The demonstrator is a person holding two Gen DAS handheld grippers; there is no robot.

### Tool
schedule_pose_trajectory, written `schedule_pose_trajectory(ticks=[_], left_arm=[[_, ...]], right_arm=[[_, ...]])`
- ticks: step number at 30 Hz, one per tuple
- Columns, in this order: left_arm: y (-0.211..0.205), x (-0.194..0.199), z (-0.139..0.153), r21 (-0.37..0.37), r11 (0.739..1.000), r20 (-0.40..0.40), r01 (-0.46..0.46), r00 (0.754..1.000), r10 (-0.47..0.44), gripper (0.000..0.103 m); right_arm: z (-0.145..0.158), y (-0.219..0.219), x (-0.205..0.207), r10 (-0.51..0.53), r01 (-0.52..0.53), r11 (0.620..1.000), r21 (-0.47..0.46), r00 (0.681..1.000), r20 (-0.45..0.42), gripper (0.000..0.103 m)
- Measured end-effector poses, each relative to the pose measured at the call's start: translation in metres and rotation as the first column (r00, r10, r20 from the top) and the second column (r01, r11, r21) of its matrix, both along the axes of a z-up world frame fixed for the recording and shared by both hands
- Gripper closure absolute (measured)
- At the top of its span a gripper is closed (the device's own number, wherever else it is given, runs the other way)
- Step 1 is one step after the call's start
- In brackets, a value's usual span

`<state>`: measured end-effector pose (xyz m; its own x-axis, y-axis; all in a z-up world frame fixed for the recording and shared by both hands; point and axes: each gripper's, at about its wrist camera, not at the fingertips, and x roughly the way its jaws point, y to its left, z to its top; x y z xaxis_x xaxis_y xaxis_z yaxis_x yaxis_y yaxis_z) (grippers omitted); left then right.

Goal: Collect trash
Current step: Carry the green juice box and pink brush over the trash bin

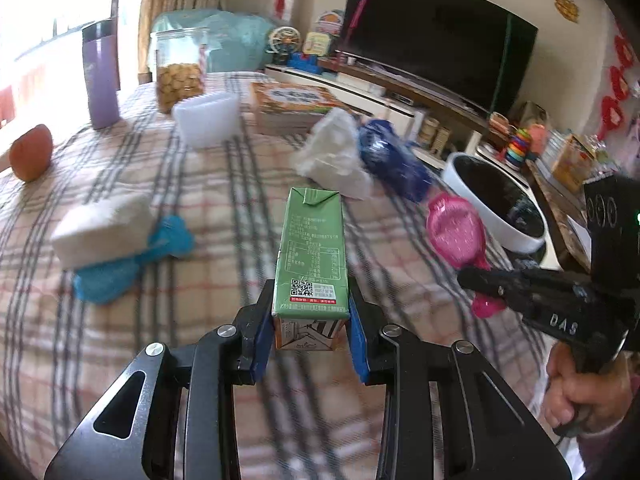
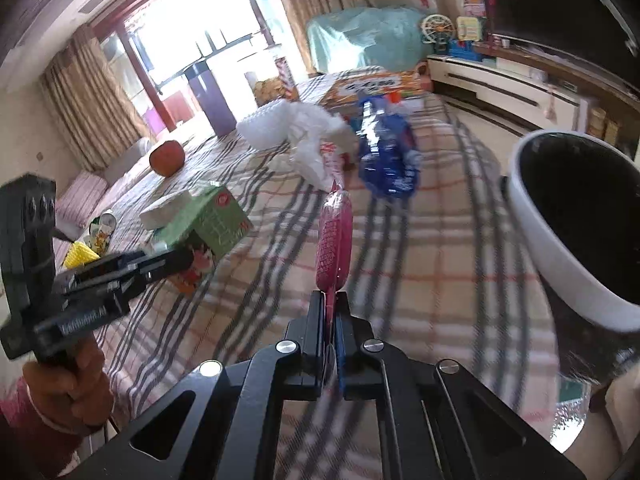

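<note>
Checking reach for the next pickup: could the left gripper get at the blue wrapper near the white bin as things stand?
Probably not yet. The left gripper is shut on the green carton, so its jaws are full. The path itself looks free: the blue wrapper lies uncovered on the checked cloth, beside a white bag.

Both black hand-held grippers are showing silver screws and blue pads: left hand-held gripper (image 1: 310, 322), right hand-held gripper (image 2: 330, 320). A pink sleeve (image 2: 18, 416) is covering the left wrist.
</note>
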<state>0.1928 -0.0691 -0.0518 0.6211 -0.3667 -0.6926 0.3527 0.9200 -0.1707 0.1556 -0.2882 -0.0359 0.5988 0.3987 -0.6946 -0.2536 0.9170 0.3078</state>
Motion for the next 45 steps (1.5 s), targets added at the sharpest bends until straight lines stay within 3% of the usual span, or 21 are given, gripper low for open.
schedule_pose_trajectory(ticks=[23,45], left_arm=[[-0.096,-0.027,0.019,0.010,0.983,0.034,0.183,0.982,-0.184,0.073],[-0.161,-0.013,0.034,0.029,0.963,0.052,0.269,0.962,-0.270,0.073]], right_arm=[[0.015,-0.097,-0.043,-0.207,0.206,0.977,0.050,0.978,0.030,0.099],[0.022,-0.150,-0.037,-0.298,0.295,0.953,0.068,0.954,0.040,0.099]])
